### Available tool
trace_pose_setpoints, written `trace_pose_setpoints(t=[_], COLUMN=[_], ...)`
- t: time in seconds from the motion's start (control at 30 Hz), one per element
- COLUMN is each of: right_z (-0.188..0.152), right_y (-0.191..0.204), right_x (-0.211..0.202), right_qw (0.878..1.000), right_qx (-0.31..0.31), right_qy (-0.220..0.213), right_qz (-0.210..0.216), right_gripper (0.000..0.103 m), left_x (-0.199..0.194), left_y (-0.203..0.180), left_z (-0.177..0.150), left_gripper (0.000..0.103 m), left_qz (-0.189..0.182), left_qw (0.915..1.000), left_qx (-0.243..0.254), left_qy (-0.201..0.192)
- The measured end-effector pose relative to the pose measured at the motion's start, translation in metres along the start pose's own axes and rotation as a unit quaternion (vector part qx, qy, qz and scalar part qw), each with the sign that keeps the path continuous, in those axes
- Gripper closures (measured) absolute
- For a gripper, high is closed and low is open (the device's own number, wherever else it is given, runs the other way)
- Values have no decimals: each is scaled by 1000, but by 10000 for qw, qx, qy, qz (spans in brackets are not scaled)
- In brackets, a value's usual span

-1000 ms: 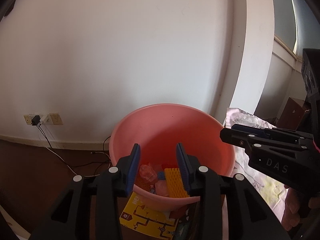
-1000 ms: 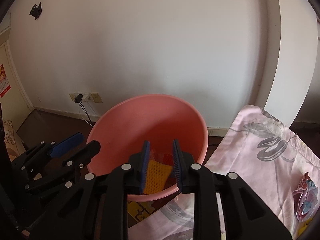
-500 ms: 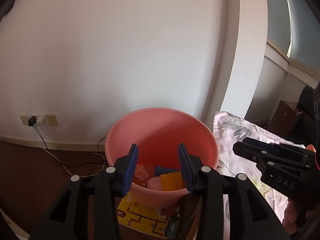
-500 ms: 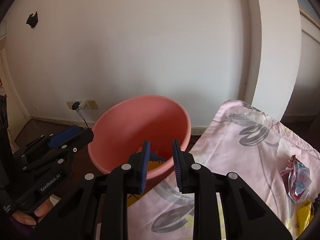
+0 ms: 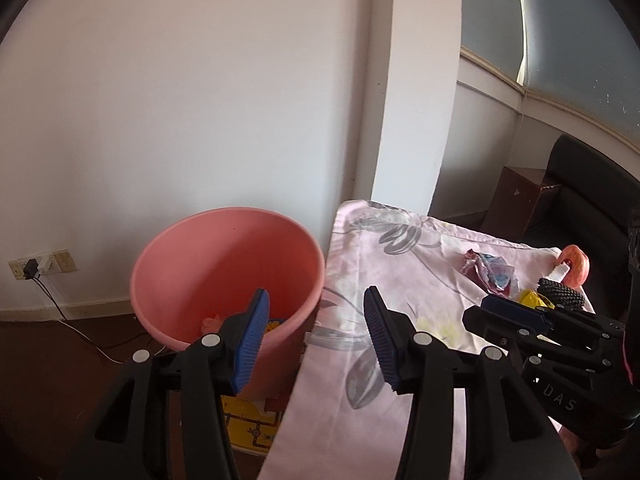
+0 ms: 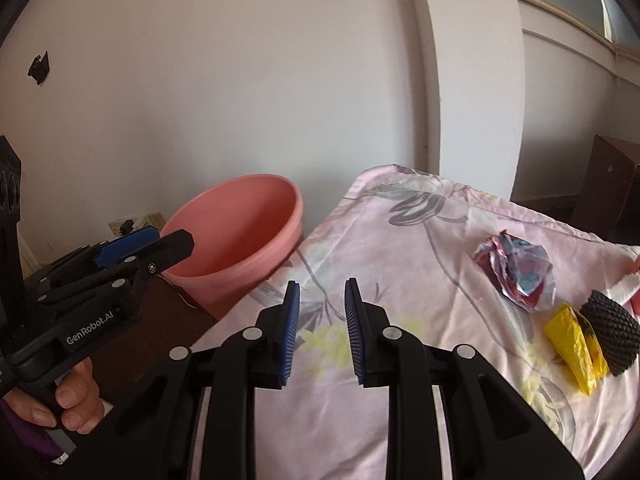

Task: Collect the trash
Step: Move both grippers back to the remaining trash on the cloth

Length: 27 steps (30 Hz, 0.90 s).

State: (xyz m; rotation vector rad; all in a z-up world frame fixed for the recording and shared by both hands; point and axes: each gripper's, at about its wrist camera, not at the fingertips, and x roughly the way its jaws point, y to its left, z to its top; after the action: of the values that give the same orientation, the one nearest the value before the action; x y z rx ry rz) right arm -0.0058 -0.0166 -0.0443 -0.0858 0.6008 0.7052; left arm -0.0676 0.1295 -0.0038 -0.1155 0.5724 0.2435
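**Both claws empty, remaining trash is at the far right of the cloth**

Round pink plastic bucket (image 5: 224, 276) stands on the dark floor against the white wall, touching the left edge of the pink floral cloth-covered table (image 6: 400, 248). Some scraps are already in its bottom. Thin-walled and probably light; don't knock the rim.

Left gripper (image 5: 316, 332): jaws have just been opening, now spread wide with nothing between them, hanging over the bucket rim and cloth edge. Right gripper (image 6: 322, 328): narrow gap between the pads, nothing in it, above bare cloth.

Pieces to collect, grouped near the cloth's right end:
- Crumpled red, white and blue wrapper (image 6: 516, 276): light, springy. Pinch across the middle of the wad; it'll compress.
- Black foam mesh sleeve (image 6: 610, 338): soft, grippy. Squeeze across its side.
- Crumpled yellow wrapper (image 6: 576, 350), touching the black sleeve: thin, likely slick. Take the thick folded part, not an edge.
- Pink curved item (image 5: 574, 266) at the back: can't tell the material.
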Motion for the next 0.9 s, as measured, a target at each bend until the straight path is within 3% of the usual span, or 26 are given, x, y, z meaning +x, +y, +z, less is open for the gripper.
trace_pose_setpoints(t=[0.17, 0.43, 0.73, 0.9], right_z=[-20, -47, -63, -71], right_y=[-27, -60, -85, -102], right_x=[-26, -61, -78, -89], right_qw=[9983, 9935, 9913, 9888], right_qx=[162, 539, 798, 1097], right_qy=[-273, -417, -358, -272], right_qz=[-489, -916, -982, -975], right_gripper=[79, 79, 79, 79], left_x=[0, 1, 6, 10], left_y=[-29, -73, -99, -120], left_z=[-4, -12, -21, -29], left_gripper=[55, 55, 55, 55], left_qz=[-251, -452, -701, -840], left_qw=[9995, 9968, 9939, 9893], left_qx=[140, 590, 673, 990], left_qy=[121, 308, 530, 670])
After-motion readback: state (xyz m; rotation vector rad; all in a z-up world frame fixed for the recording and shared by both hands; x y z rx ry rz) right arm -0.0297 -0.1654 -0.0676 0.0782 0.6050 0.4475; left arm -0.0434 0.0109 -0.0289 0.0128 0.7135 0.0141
